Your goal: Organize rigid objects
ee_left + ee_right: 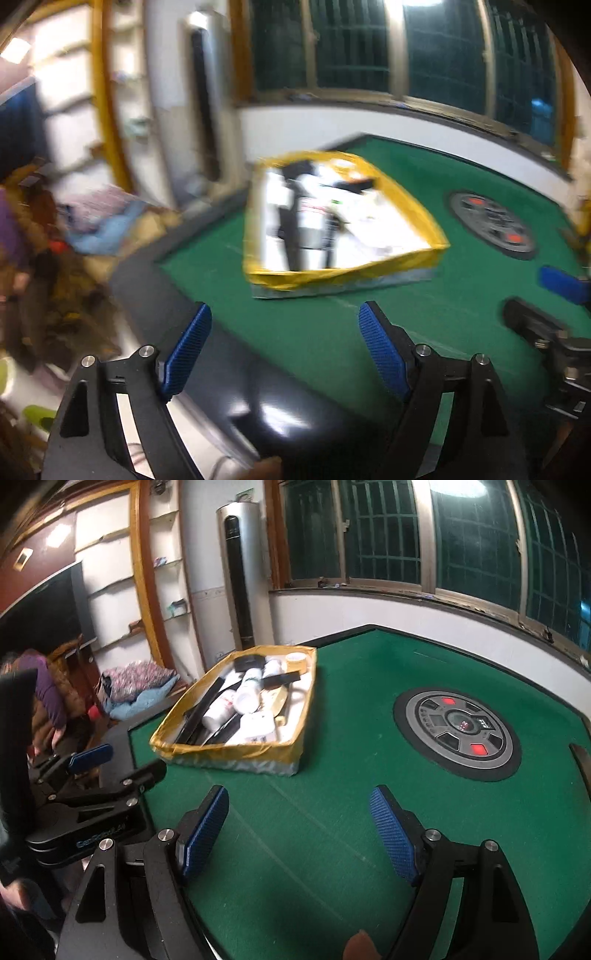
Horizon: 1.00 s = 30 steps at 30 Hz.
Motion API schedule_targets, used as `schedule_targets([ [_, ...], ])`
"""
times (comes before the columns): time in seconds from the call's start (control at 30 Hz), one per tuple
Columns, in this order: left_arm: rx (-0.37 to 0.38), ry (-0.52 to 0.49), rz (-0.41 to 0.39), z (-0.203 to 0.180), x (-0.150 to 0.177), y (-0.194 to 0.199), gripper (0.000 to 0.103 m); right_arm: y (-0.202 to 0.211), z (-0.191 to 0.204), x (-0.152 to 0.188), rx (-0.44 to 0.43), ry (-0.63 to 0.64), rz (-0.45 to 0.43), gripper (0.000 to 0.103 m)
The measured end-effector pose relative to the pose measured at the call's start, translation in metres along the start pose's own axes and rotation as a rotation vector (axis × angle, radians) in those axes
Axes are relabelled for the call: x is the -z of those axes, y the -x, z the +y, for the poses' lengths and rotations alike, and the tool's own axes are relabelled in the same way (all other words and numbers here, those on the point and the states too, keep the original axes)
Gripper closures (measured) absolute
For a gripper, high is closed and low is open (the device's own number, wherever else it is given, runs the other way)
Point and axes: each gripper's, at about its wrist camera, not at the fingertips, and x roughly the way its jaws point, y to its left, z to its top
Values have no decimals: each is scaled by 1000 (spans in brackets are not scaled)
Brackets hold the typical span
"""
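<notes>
A shallow box with yellow-taped rim (229, 751) sits on the green table (332, 849), holding white bottles (246, 692), black flat pieces (280, 679), a tape roll (296, 658) and a white carton (255, 731). The box shows blurred in the left wrist view (343, 275). My left gripper (284, 312) is open and empty, above the table's near left edge, short of the box. My right gripper (301, 797) is open and empty over bare felt in front of the box. The left gripper also shows in the right wrist view (122, 758).
A round grey control panel (458, 731) with red buttons sits in the table's centre, also in the left wrist view (491, 225). The table has a black border (258, 387). A tall air conditioner (240, 572), shelves and clutter stand beyond the left edge. The right gripper shows in the left wrist view (546, 299).
</notes>
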Motion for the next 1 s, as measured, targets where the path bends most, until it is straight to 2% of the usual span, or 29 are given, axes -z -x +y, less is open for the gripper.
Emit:
schedule_targets([
  [0.03, -17, -18, -16, 0, 3, 1, 20, 0, 3, 3, -2, 7, -3, 28],
  [0.1, 20, -27, -2, 1, 4, 2, 20, -2, 9, 5, -16, 24, 2, 28],
  [0.33, 78, 3, 1, 0, 7, 2, 20, -2, 13, 9, -24, 26, -11, 28],
  [1.0, 66, -33, 13, -6, 14, -4, 20, -4, 9, 13, -16, 4, 11, 28],
])
